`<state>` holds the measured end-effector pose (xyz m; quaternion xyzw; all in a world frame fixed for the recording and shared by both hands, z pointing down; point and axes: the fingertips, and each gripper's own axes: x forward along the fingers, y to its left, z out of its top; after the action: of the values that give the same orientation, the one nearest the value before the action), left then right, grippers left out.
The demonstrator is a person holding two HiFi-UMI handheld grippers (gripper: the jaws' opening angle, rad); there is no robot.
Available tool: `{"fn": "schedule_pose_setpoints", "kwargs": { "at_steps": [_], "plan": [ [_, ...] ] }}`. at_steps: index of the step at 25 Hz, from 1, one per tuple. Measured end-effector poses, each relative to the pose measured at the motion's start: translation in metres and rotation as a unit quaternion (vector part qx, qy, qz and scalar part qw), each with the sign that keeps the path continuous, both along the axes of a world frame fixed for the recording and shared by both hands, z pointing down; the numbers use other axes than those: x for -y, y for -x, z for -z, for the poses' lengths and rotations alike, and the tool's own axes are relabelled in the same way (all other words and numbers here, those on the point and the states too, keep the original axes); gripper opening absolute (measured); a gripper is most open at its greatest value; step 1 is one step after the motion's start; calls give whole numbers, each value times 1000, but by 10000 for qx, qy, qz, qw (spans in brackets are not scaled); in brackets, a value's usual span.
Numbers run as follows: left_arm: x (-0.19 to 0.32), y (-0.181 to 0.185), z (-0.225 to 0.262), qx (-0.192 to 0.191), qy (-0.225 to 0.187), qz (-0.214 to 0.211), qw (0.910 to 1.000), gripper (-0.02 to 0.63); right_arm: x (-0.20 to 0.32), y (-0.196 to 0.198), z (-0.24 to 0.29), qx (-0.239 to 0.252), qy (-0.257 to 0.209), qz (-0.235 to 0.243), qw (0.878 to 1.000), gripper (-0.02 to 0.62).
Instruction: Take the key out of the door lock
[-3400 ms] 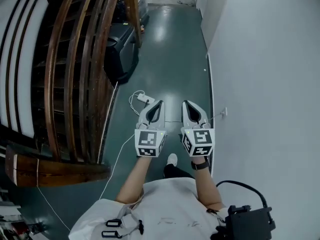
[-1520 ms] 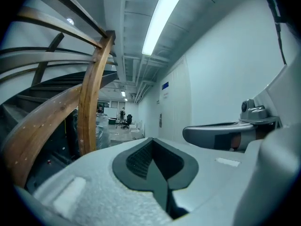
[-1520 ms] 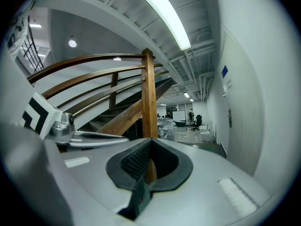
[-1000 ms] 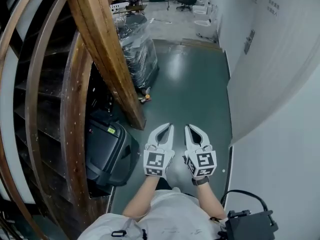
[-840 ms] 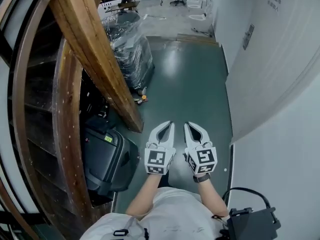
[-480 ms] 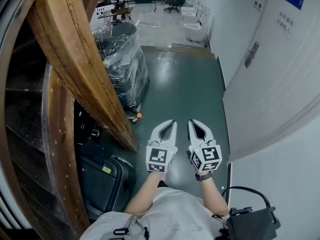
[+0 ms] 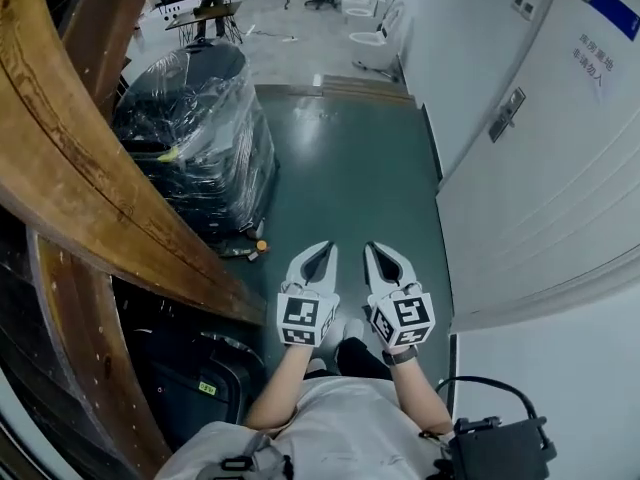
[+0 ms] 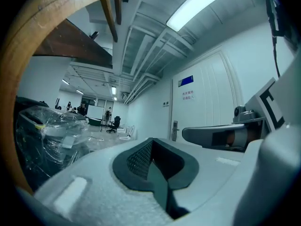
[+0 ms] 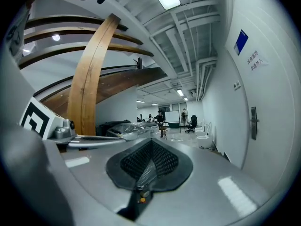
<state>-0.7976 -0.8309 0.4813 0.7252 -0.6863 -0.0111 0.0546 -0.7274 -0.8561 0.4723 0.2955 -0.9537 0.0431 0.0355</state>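
Observation:
A white door [image 7: 545,173] stands in the right wall, ahead of me and to the right. Its metal lock plate with a handle [image 7: 507,114] is too small for me to make out a key. The same lock plate [image 8: 175,131] shows far off in the left gripper view, and the lock plate [image 9: 254,122] appears again in the right gripper view. My left gripper [image 7: 322,252] and right gripper [image 7: 374,252] are held side by side in front of me, pointing level down the corridor. Both are shut with nothing between the jaws, well short of the door.
A plastic-wrapped pallet [image 7: 195,118] stands at the left under a curved wooden stair beam [image 7: 90,198]. A black case [image 7: 190,378] lies near my feet at the left. The green floor [image 7: 350,168] runs ahead to white fixtures [image 7: 372,43], chairs and people far off.
I have moved forward along the corridor: the wrapped pallet and the door with its lock plate have come nearer. Both grippers stay shut, side by side.

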Motion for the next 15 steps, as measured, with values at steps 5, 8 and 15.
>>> {"fn": "schedule_pose_setpoints", "kwargs": {
  "at_steps": [5,8,15],
  "plan": [
    [90,7,-4,178,6,-202,9996,-2,91,20,-7,158,53,-13,9999,3],
    [162,10,1,361,-28,-350,9987,-2,160,31,1,319,-60,6,9995,3],
    [282,31,25,548,-163,-239,9981,-2,312,18,45,797,-544,-423,9944,3]
  ]
}}
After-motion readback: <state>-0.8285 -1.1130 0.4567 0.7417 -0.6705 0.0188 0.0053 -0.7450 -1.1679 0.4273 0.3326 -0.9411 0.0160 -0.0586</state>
